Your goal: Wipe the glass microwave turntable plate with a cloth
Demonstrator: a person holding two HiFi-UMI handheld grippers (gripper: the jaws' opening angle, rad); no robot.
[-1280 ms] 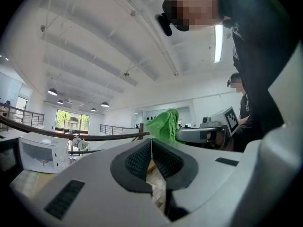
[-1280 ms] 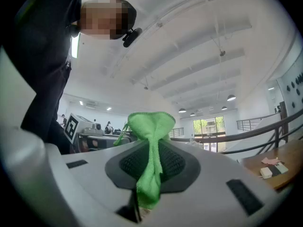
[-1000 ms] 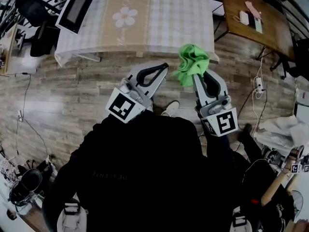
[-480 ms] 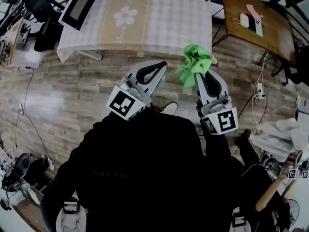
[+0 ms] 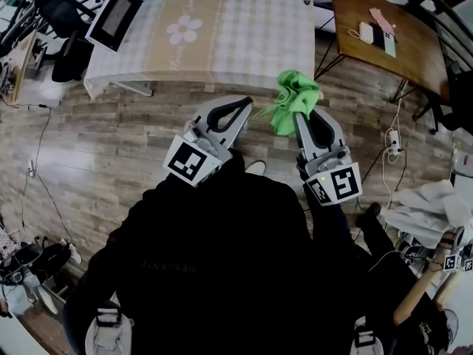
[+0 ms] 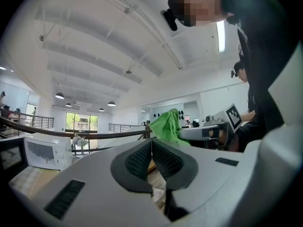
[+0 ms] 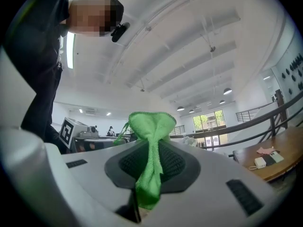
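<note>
Your right gripper point(image 7: 149, 148) is pinching the green cloth point(image 7: 151, 126) by a narrow gathered fold, with most of the fabric bunched loose above the jaw tips. Your left gripper point(image 6: 152, 148) has its jaws pressed together on nothing. You hold both up in front of your chest, over the wooden floor point(image 5: 111, 146) and well short of the table point(image 5: 244, 43) with the checked cover. The glass turntable plate shows in no view; the likeliest place is inside the microwave point(image 5: 113, 17) at the table's left end, but that is only a guess. The main risk is the cloth. Gripped by so thin a fold, it could slide out once you press and drag it across glass, and the hard jaw tips would then meet the plate. Wiping one-handed is another risk, because a loose glass disc may spin or skate towards the table edge unless the left gripper steadies it, and you must open that gripper first. Pinching the glass rim too hard or off-centre could chip it or let it tip.
</note>
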